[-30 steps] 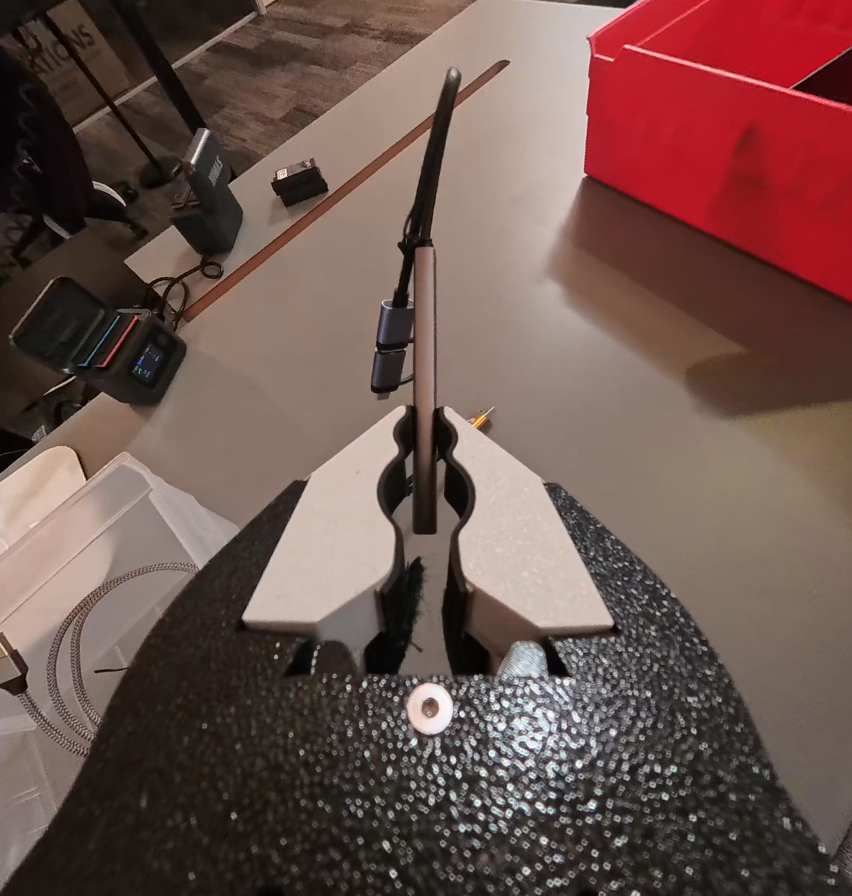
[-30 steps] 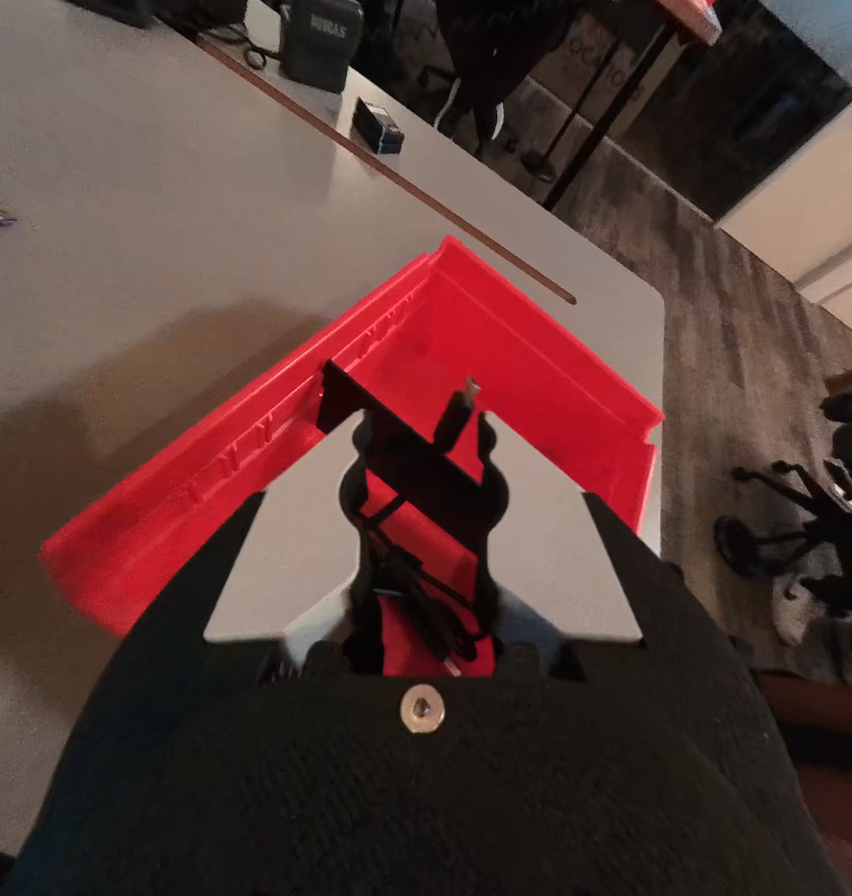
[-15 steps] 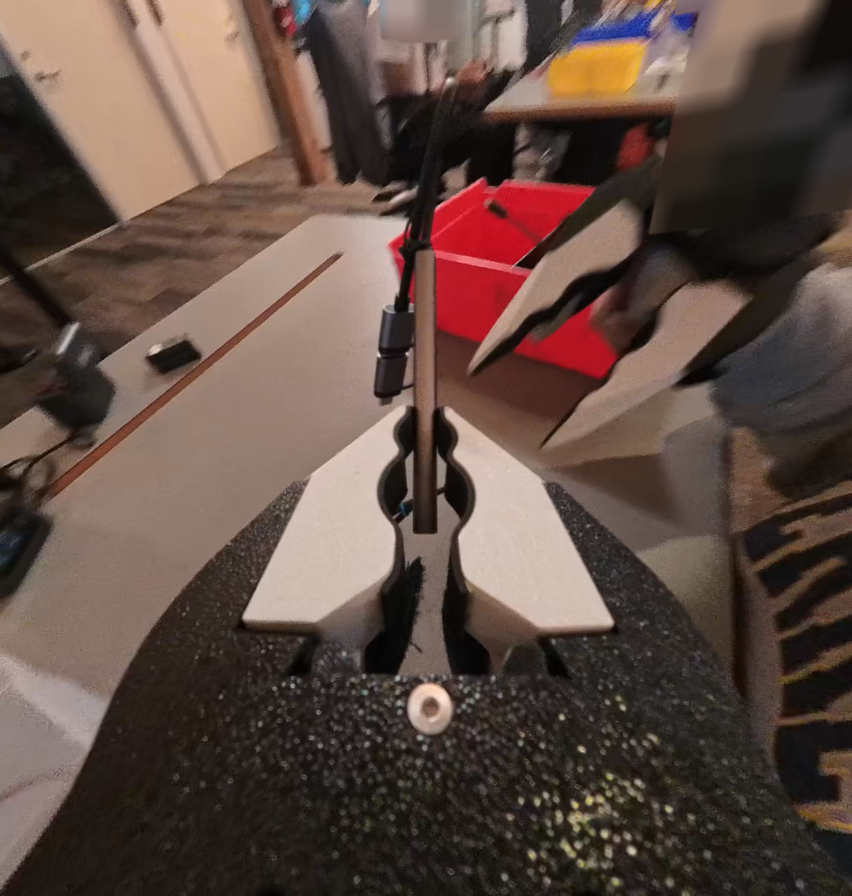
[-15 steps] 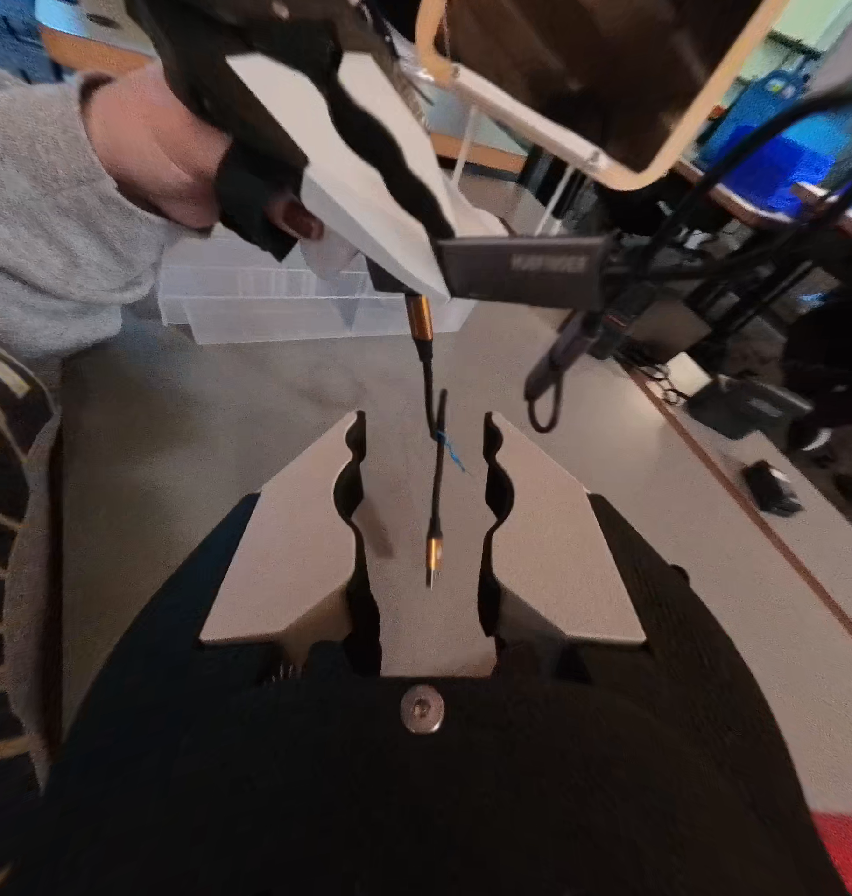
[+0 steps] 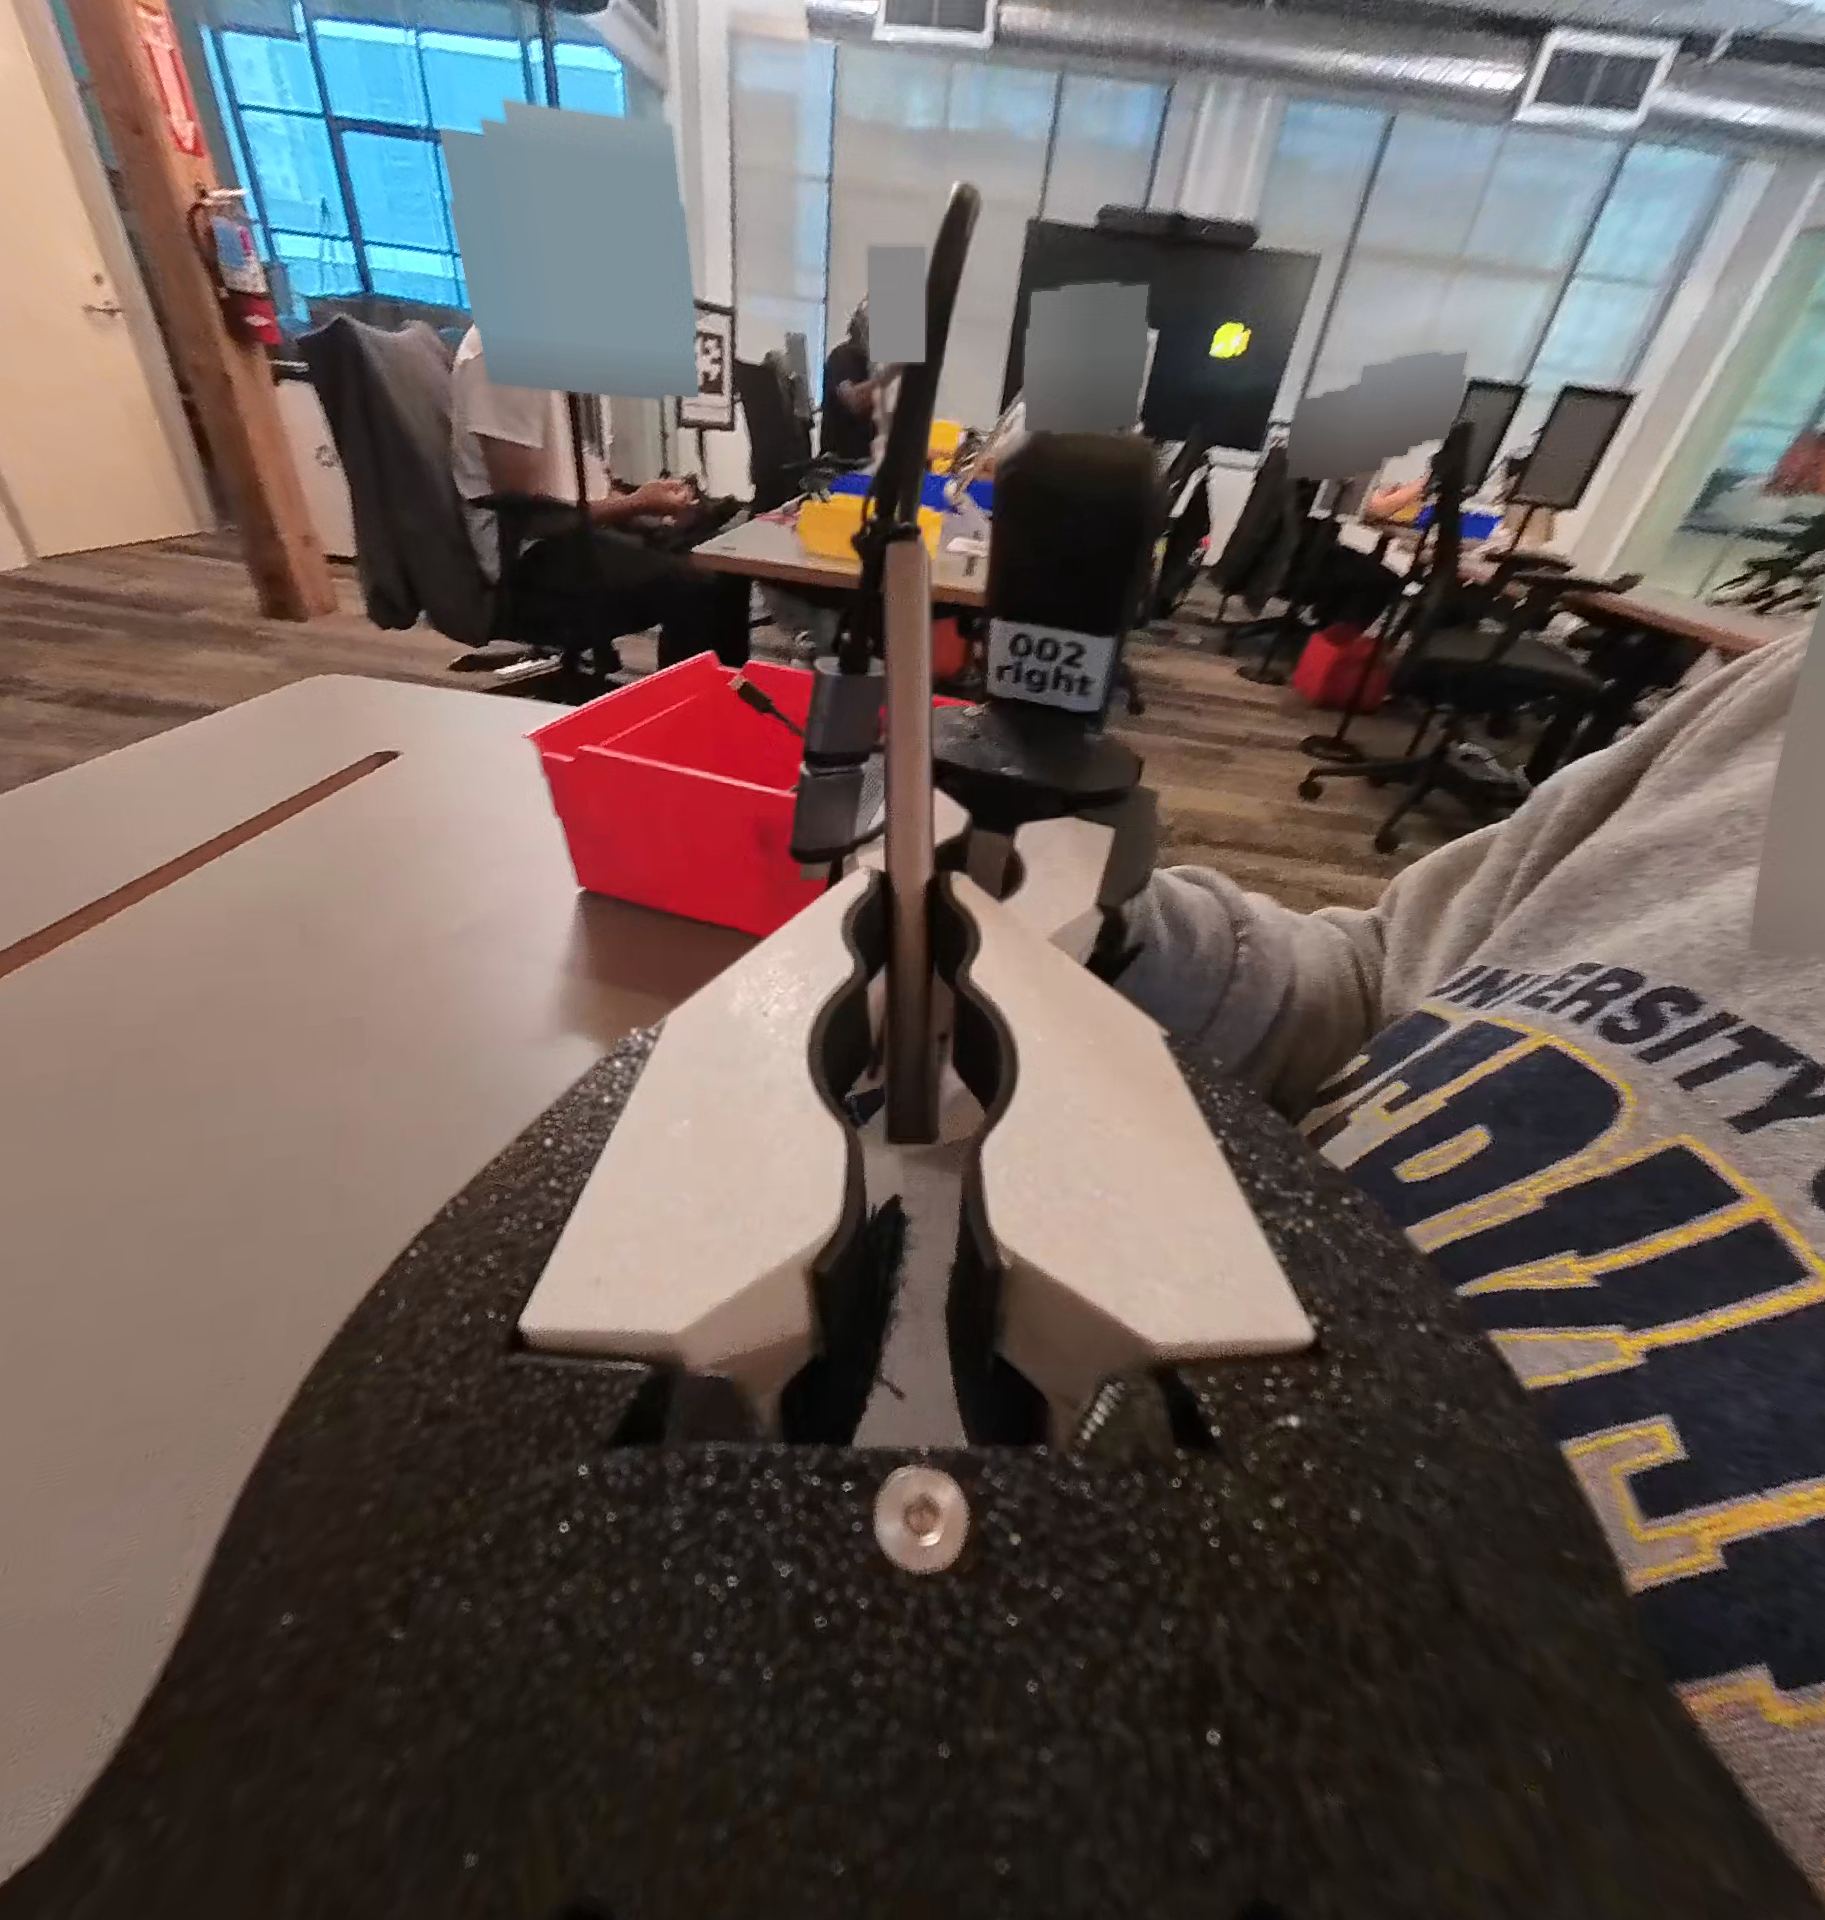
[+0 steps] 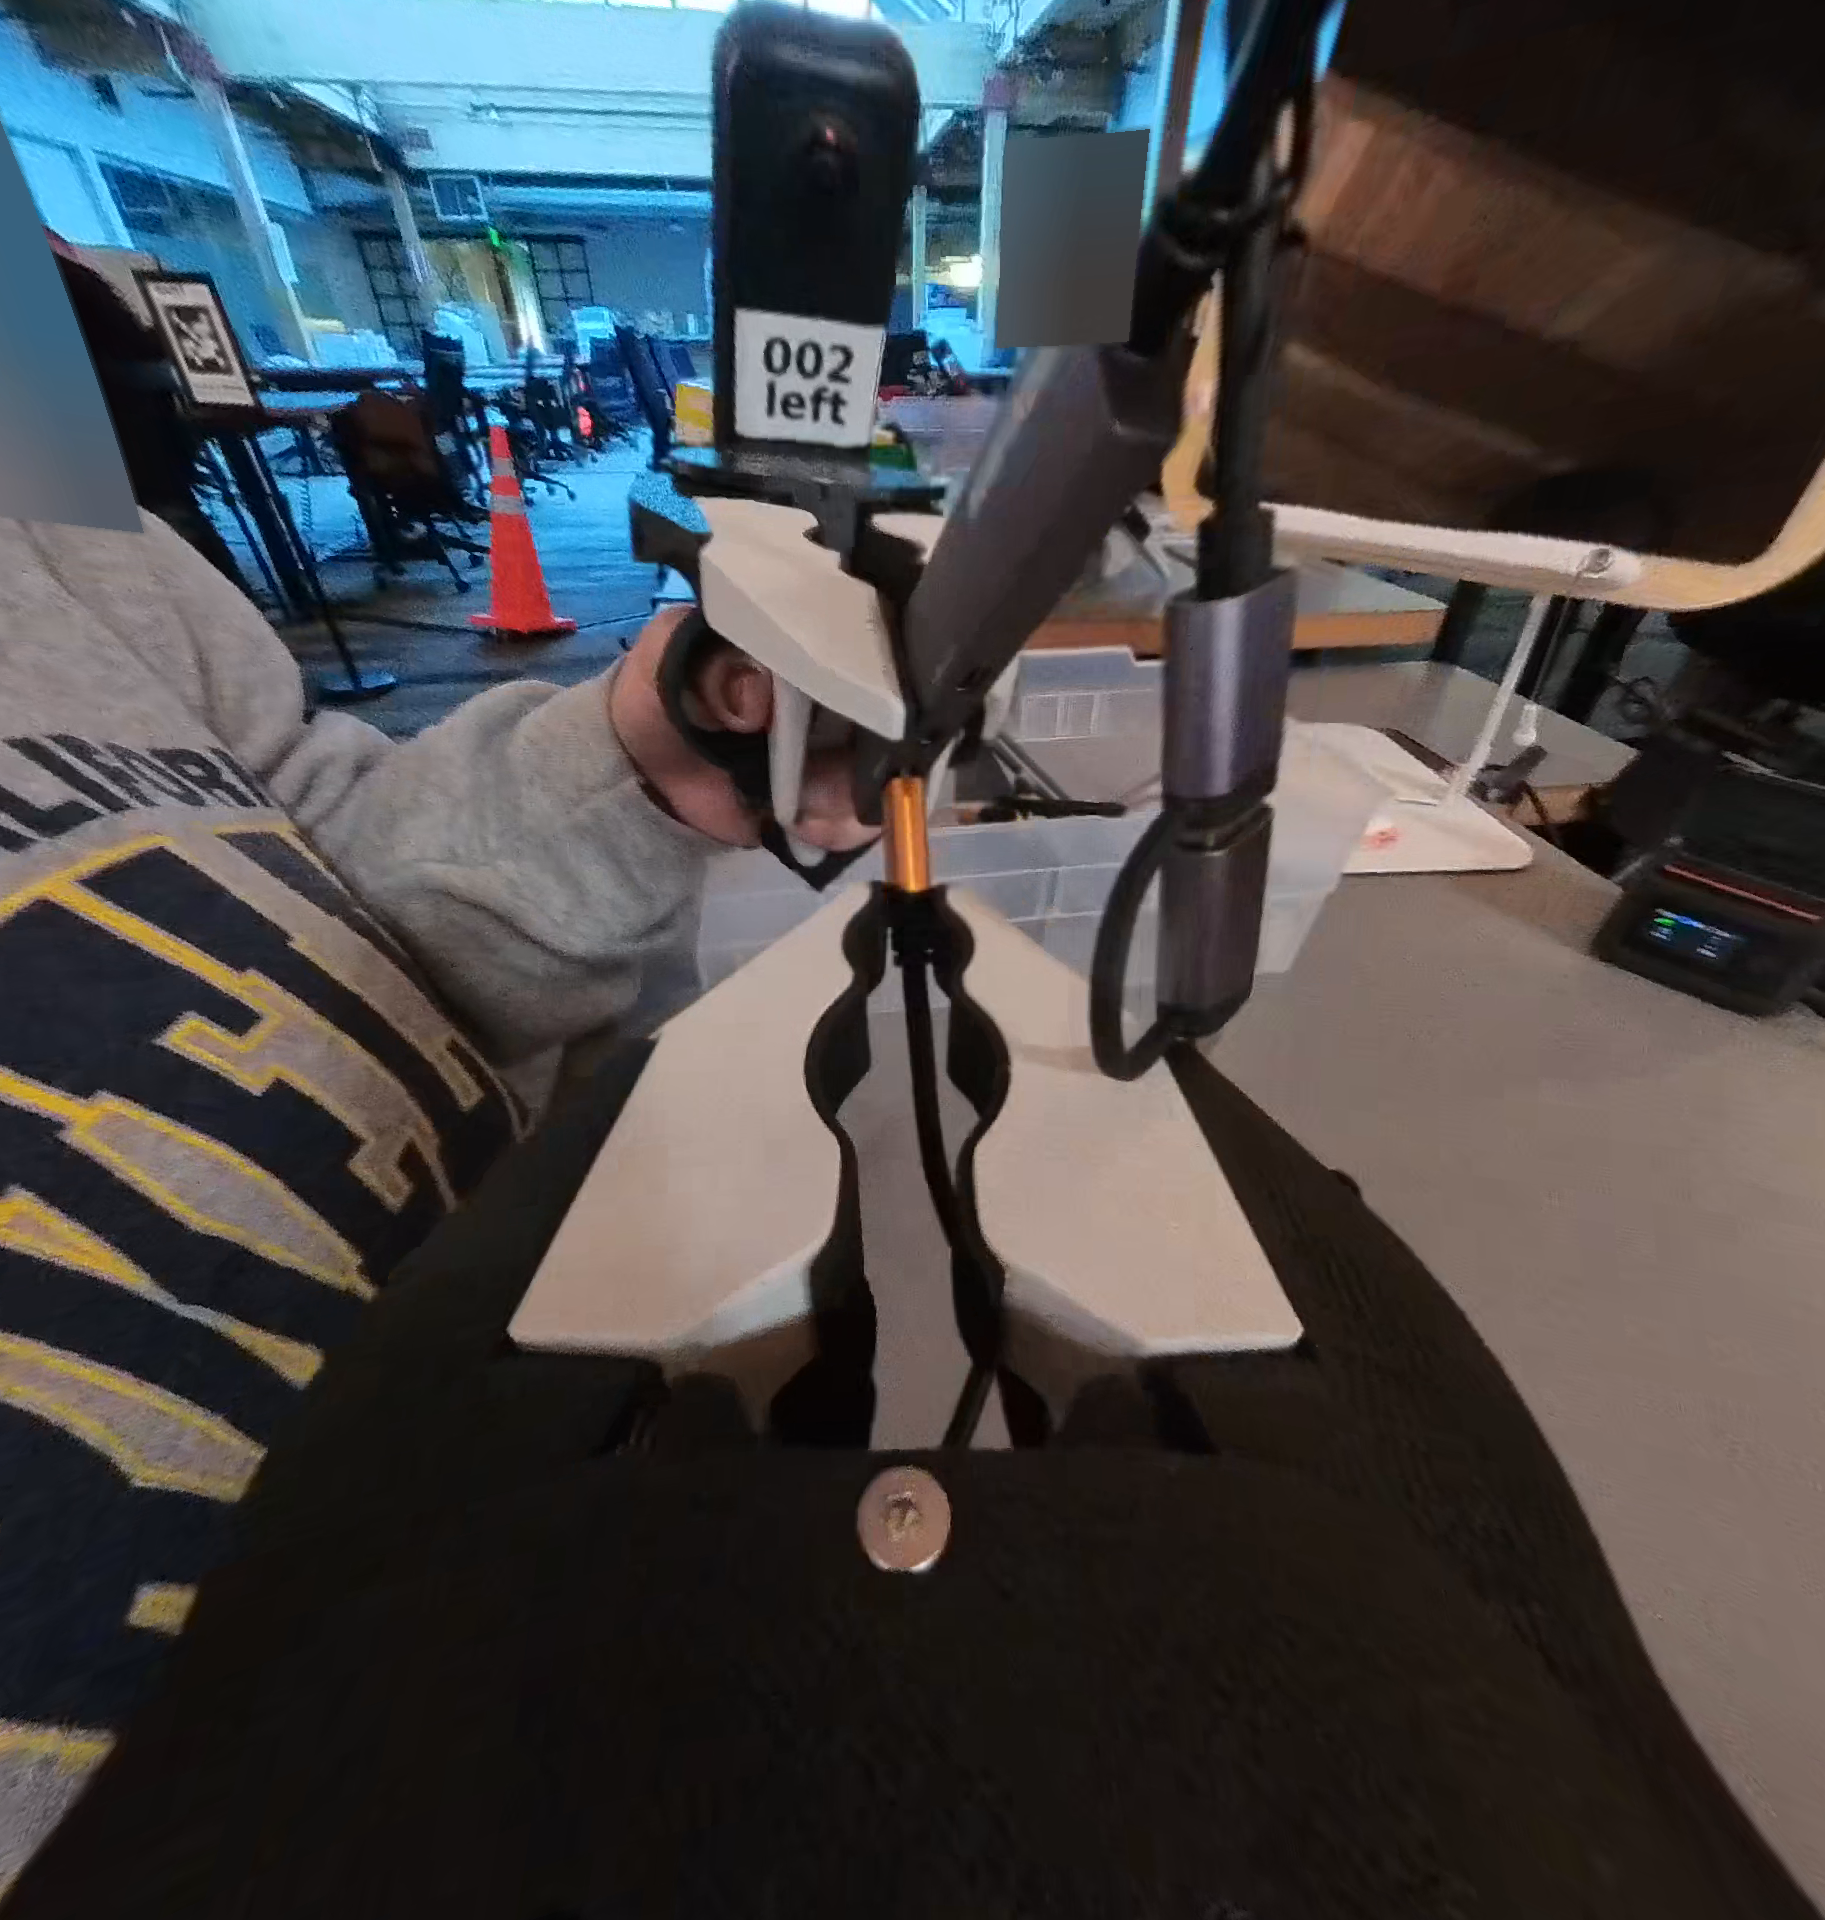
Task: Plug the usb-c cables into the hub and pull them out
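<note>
Left gripper (image 5: 910,896) clamps the hub (image 5: 908,769) edge-on. Right gripper (image 6: 908,902) pinches a black cable (image 6: 923,1049) just below its orange plug (image 6: 905,831).

Printed labels on cameras (image 5: 1050,670) (sweatshirt (image 5: 1614,1195) lettering too)

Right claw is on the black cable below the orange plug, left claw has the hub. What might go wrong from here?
1. The right claw pinches the thin black cable, not the orange metal plug; pulling may strain it.
2. The left claw holds only the slim grey hub's end; it may twist.
</note>
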Motion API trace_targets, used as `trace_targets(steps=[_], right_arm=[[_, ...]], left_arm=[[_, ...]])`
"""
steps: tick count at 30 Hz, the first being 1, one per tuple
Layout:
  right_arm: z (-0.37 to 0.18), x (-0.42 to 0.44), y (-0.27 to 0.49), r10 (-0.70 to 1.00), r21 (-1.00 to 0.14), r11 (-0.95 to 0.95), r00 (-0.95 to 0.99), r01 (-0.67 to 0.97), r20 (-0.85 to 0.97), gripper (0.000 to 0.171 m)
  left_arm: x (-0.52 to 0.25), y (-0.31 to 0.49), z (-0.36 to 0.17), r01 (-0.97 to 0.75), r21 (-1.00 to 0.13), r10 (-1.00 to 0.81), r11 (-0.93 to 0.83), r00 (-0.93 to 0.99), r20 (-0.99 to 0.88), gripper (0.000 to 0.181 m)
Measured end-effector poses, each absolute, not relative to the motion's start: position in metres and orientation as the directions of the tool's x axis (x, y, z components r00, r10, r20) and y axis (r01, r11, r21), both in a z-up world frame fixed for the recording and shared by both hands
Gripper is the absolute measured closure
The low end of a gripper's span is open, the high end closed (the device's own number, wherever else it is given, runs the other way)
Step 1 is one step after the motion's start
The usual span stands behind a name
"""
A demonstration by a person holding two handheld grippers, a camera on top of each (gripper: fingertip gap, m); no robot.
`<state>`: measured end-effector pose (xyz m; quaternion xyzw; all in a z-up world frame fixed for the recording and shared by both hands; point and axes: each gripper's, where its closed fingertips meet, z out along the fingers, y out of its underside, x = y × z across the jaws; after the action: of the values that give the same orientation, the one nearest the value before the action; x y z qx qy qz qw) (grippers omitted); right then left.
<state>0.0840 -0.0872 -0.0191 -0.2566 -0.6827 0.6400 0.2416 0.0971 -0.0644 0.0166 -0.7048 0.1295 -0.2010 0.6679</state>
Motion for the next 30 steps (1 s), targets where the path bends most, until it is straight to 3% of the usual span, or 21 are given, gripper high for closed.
trace_targets(steps=[4, 6, 8, 13, 18, 30], right_arm=[[-0.023, 0.093, -0.087, 0.643, -0.988, 0.149, -0.762, 0.03, 0.074, 0.165], [-0.027, 0.095, -0.083, 0.654, -0.979, 0.203, -0.748, 0.031, 0.112, 0.166], [-0.029, 0.097, -0.079, 0.649, -0.971, 0.234, -0.75, 0.039, 0.127, 0.166], [-0.028, 0.106, -0.078, 0.619, -0.951, 0.31, -0.762, 0.016, 0.189, 0.166], [-0.025, 0.125, -0.08, 0.572, -0.916, 0.4, -0.776, -0.017, 0.265, 0.165], [-0.01, 0.148, -0.077, 0.513, -0.849, 0.524, -0.769, -0.071, 0.381, 0.165]], left_arm=[[0.105, -0.07, 0.012, 0.07, -0.991, -0.49, -0.114, 0.864, 0.117, 0.175], [0.103, -0.074, -0.001, -0.016, -0.982, -0.471, -0.191, 0.879, 0.077, 0.164], [0.102, -0.079, -0.008, -0.09, -0.972, -0.47, -0.217, 0.882, 0.023, 0.174], [0.11, -0.081, -0.011, -0.188, -0.959, -0.476, -0.211, 0.877, -0.068, 0.174], [0.127, -0.087, -0.012, -0.122, -0.979, -0.573, -0.165, 0.82, -0.005, 0.175], [0.149, -0.087, -0.001, -0.154, -0.987, -0.615, -0.051, 0.783, -0.091, 0.174]])
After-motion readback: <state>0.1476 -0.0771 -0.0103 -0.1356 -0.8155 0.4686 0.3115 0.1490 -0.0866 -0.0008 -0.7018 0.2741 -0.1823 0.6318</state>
